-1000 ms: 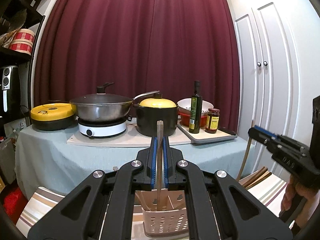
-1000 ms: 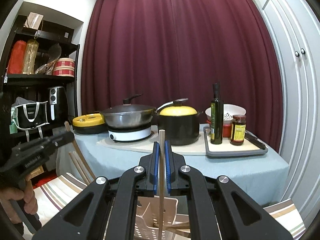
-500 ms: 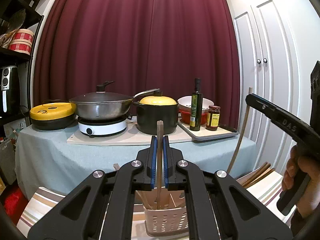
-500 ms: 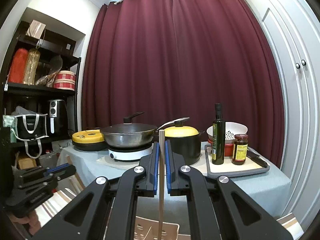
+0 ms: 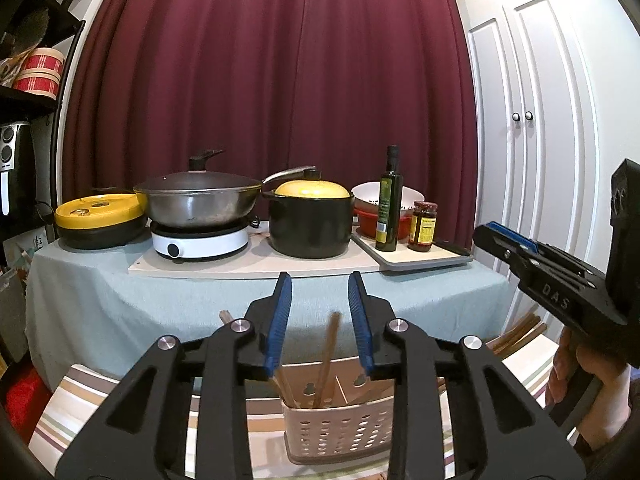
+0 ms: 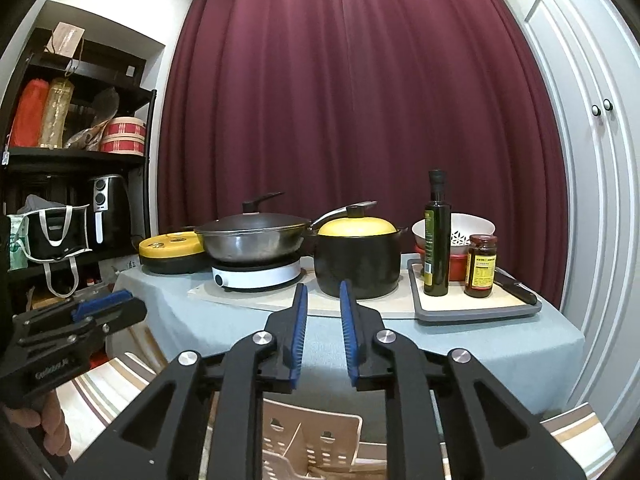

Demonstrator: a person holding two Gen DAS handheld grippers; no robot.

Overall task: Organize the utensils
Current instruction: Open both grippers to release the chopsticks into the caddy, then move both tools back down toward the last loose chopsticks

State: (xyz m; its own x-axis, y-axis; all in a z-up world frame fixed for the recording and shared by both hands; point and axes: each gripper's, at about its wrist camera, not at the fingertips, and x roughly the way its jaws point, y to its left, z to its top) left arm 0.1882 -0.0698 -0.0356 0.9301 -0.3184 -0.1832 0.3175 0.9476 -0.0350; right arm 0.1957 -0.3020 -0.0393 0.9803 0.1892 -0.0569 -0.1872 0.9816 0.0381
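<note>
My left gripper [image 5: 320, 285] hangs open above a beige perforated utensil holder [image 5: 336, 428]. Wooden chopsticks [image 5: 326, 356] stand leaning in the holder's left compartment, free of the blue pads. My right gripper [image 6: 323, 292] is open too, with nothing between its fingers, and it hovers over the same holder [image 6: 316, 436]. In the left wrist view the right gripper [image 5: 486, 233] comes in from the right, held by a hand [image 5: 584, 376]. The right wrist view has the left gripper [image 6: 120, 302] at its left edge. More chopsticks [image 5: 516, 332] lie on the striped cloth [image 5: 68, 408].
Behind the holder a table with a blue-grey cloth [image 5: 160, 300] carries a wok on a white hob [image 5: 200, 240], a black pot with a yellow lid [image 5: 310, 224], an oil bottle [image 5: 389, 200], a jar [image 5: 424, 226] and a knife [image 6: 514, 284]. White cupboard doors [image 5: 532, 160] are at right, black shelves [image 6: 60, 160] at left.
Both grippers opened and let go of the chopsticks they pinched. The left one's chopstick dropped into the holder; the right one's is out of sight. The right gripper came lower.
</note>
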